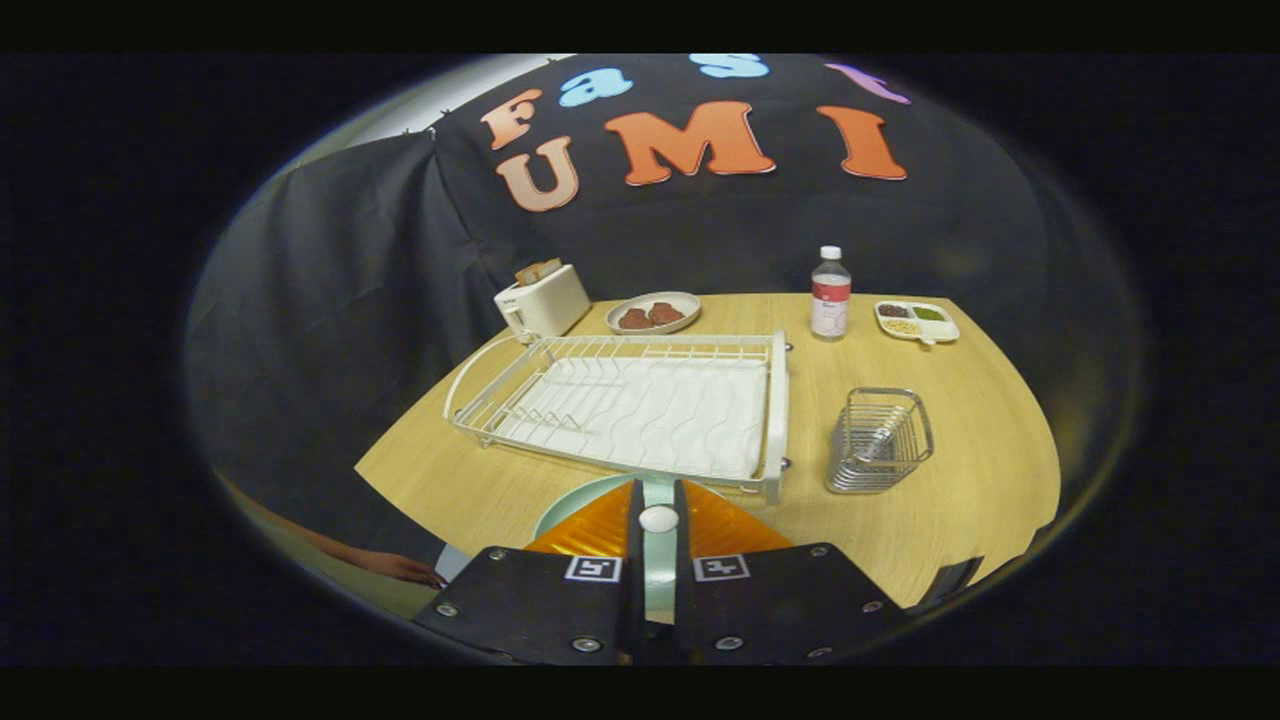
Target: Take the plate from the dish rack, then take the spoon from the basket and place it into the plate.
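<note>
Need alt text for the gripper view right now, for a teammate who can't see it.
The gripper has its fingers shut on a white spoon, held above a pale green plate on the wooden table. Beyond them sit an empty white dish rack and, beside it, a wire basket.

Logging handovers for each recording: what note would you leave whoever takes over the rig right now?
Gripper: jaws nearly closed on a slim thing with a white rounded tip, most likely the spoon.
Plate: pale green, on the table under the jaws, just in front of the dish rack, whose slots look bare.
Basket: beside the rack, nothing visible inside.
Done: plate out of the rack, spoon apparently out of the basket.
Left: lower the spoon onto the plate and release.
</note>
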